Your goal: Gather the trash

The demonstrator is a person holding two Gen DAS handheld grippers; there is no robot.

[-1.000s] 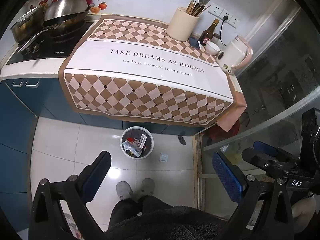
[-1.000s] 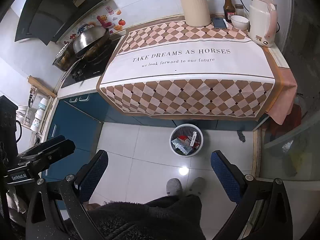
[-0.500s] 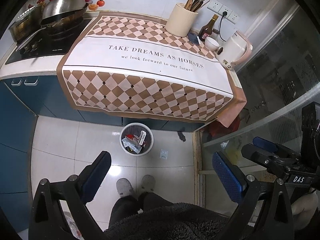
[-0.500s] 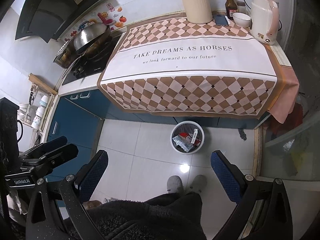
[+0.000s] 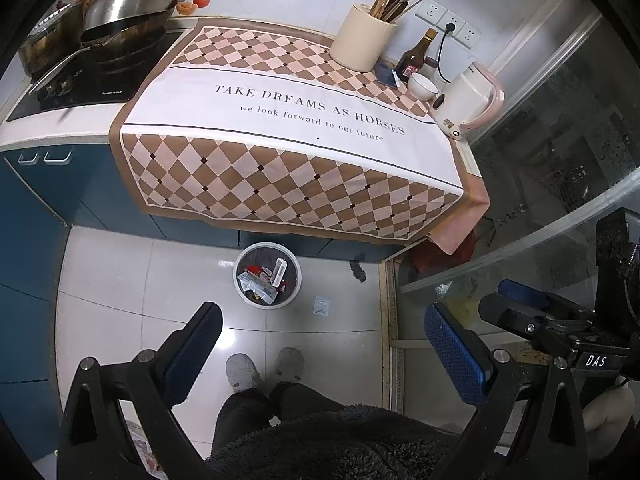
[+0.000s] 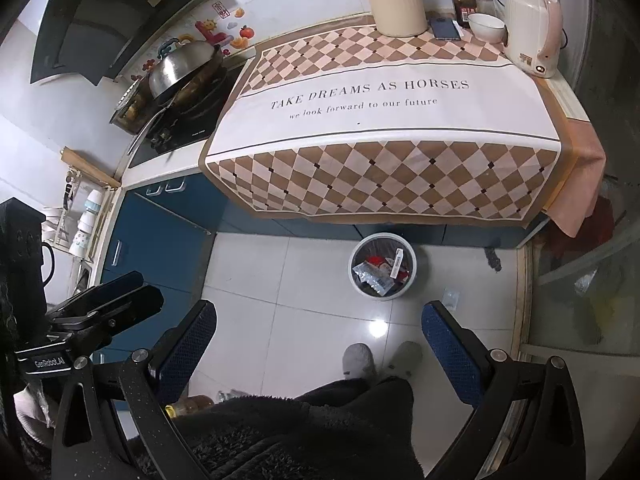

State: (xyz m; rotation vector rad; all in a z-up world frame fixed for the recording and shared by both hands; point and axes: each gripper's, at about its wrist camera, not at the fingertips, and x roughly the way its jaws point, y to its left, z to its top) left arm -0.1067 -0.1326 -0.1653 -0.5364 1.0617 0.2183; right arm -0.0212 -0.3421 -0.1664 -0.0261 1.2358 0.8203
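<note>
Left wrist view: your left gripper [image 5: 320, 344] was spread wide and held nothing; so was the right gripper [image 6: 320, 344]. The trash bin [image 5: 267, 276] stood at frame centre on the floor tiles [image 5: 120, 280], part-filled with wrappers. One small packet [image 5: 321, 305] lay flat just right of the bin, near the door track [image 5: 386, 320]. Risk: a flat packet on glossy tile would likely slide from closing fingers; reaching from this height, you could knock the bin.
</note>
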